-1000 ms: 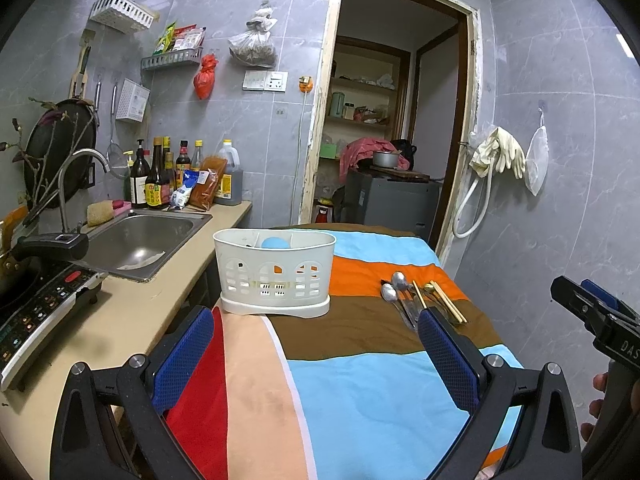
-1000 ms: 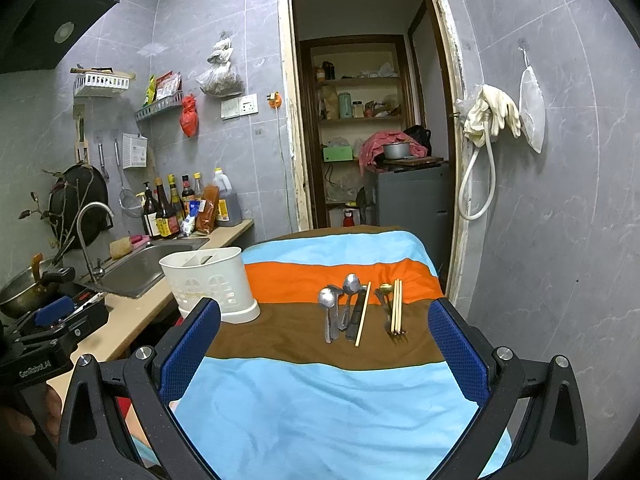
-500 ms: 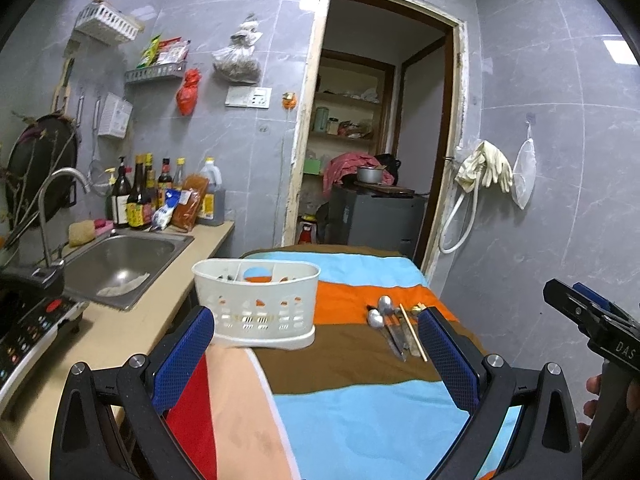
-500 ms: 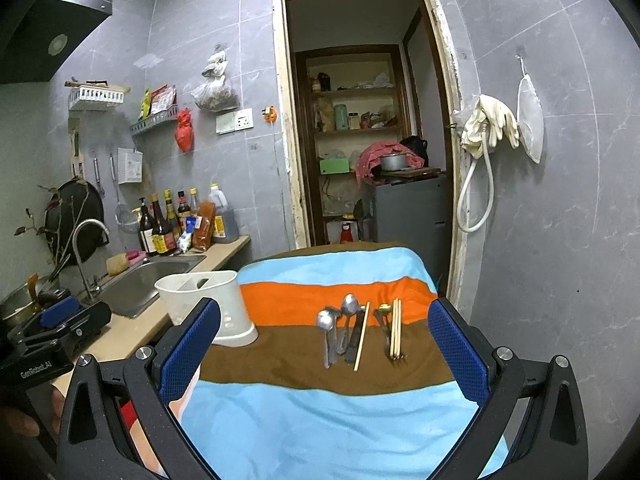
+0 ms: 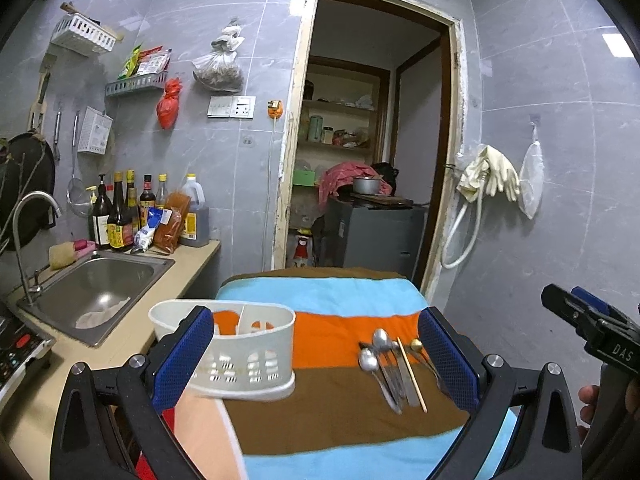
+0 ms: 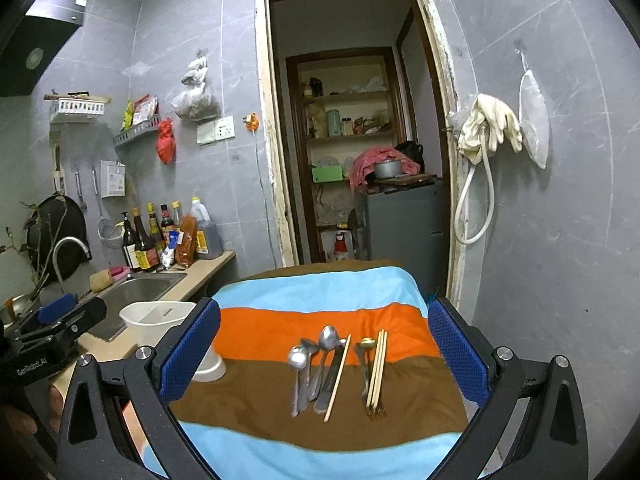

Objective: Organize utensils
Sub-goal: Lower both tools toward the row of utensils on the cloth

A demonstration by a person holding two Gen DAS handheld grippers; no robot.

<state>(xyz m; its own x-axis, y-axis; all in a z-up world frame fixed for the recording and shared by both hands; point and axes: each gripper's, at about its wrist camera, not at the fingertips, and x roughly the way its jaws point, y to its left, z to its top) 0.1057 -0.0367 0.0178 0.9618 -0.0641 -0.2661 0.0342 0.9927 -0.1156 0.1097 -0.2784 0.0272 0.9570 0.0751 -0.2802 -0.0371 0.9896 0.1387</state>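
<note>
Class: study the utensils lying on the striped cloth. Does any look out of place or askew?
One chopstick lies apart among the spoons, slanted, while three others sit bundled beside the fork. The white caddy holds no utensils yet.

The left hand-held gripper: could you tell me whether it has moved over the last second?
Yes. The left hand-held gripper has swung right: the sink slid towards the view's left edge.

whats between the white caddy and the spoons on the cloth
Nothing: only bare striped cloth separates the caddy from the spoons. The left wrist view shows it best.
</note>
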